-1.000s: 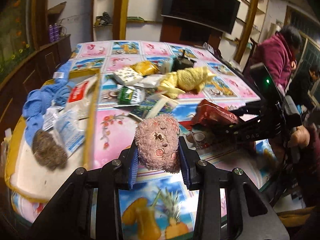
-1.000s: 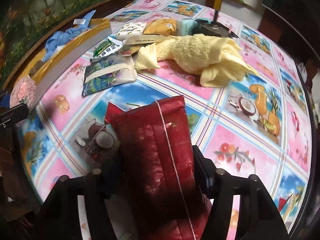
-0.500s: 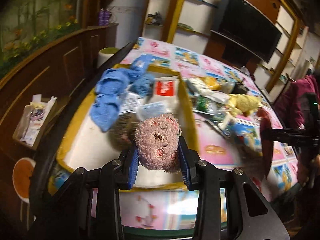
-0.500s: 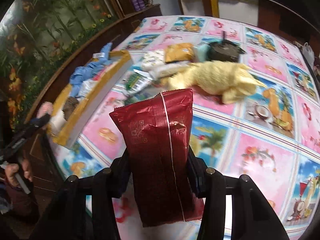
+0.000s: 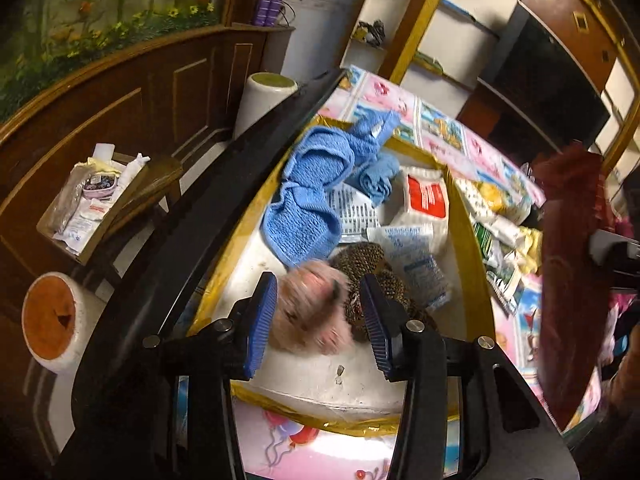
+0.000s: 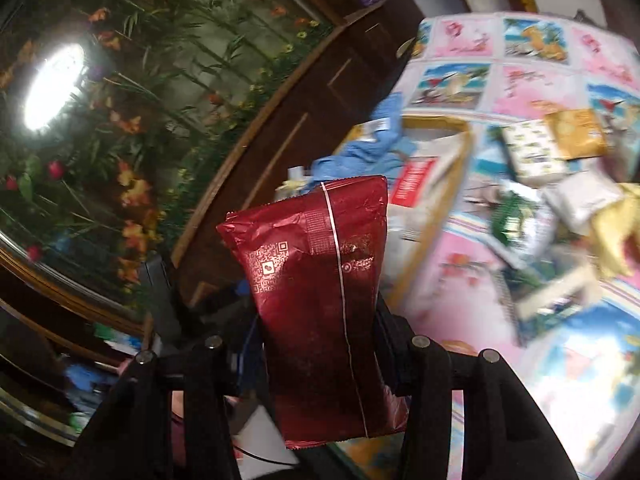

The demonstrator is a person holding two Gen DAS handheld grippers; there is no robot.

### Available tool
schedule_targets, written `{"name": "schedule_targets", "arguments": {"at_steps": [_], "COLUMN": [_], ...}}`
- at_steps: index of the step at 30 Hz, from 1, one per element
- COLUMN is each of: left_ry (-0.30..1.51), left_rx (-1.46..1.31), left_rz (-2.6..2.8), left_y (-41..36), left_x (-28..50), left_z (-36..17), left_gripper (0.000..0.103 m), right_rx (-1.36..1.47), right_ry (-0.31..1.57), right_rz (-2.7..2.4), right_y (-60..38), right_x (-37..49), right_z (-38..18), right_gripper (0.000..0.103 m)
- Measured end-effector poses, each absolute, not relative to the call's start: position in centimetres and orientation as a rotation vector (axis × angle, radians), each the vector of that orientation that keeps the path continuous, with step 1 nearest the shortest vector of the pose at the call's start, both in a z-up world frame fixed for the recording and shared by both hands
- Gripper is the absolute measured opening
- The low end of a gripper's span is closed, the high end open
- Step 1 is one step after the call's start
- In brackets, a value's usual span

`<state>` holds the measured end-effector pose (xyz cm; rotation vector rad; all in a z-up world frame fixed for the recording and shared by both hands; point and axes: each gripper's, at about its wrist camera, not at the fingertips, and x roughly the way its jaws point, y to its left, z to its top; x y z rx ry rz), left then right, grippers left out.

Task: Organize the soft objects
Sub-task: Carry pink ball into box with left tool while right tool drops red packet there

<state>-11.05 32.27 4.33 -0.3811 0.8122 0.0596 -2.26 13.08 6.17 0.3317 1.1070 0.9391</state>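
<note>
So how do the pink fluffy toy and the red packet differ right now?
The pink fluffy toy sits loose between the left gripper, whose jaws are opening over the box; the red packet is clamped in the right gripper. The toy is round and fuzzy, the packet flat, glossy and upright. Both are soft.

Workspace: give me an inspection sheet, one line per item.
Surface: table under a pink picture cloth; gold-rimmed tray at its edge.
Job's things: pink plush, blurred, over the tray floor between the left pads; blue towel, brown knit piece and tissue packs in the tray; red pouch in the right gripper.
Clutter: packets and a yellow cloth on the table.
Grippers: left gripper opening, pads clear of the plush; right gripper shut on the pouch.
Cables: nothing seen.
Surroundings: wood panelling, flower mural, shelves, stools.
</note>
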Motion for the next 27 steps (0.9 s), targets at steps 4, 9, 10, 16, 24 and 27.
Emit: {"name": "schedule_targets", "arguments": {"at_steps": [4, 9, 10, 16, 24, 27], "left_ry": [0.766, 0.743, 0.742, 0.73, 0.725, 0.719], "left_rx": [-0.443, -0.471, -0.468, -0.426, -0.334, -0.286], "left_rz": [0.081, 0.088, 0.09, 0.107, 0.177, 0.203], "left_y": [33.1, 33.5, 33.5, 32.5, 30.6, 29.5], "left_x": [-12.4, -13.9, -13.9, -14.5, -15.4, -15.5], "left_z": [4.7, 4.9, 5.0, 5.5, 6.0, 6.4], "left_gripper": [0.043, 0.043, 0.043, 0.043, 0.043, 0.043], "right_rx": [0.303, 0.208, 0.177, 0.041, 0.047, 0.121], "right_ry": [1.164, 1.182, 1.178, 1.125, 1.075, 1.023], "right_rz": [0.915, 0.786, 0.751, 0.602, 0.621, 0.641], "right_y": [17.4, 20.9, 21.5, 24.2, 23.7, 20.4], "right_x": [-1.0, 0.2, 0.2, 1.1, 0.5, -0.7], "right_z": [4.9, 3.0, 2.8, 1.6, 2.0, 3.2], "right_gripper": [0.048, 0.049, 0.049, 0.052, 0.06, 0.068]}}
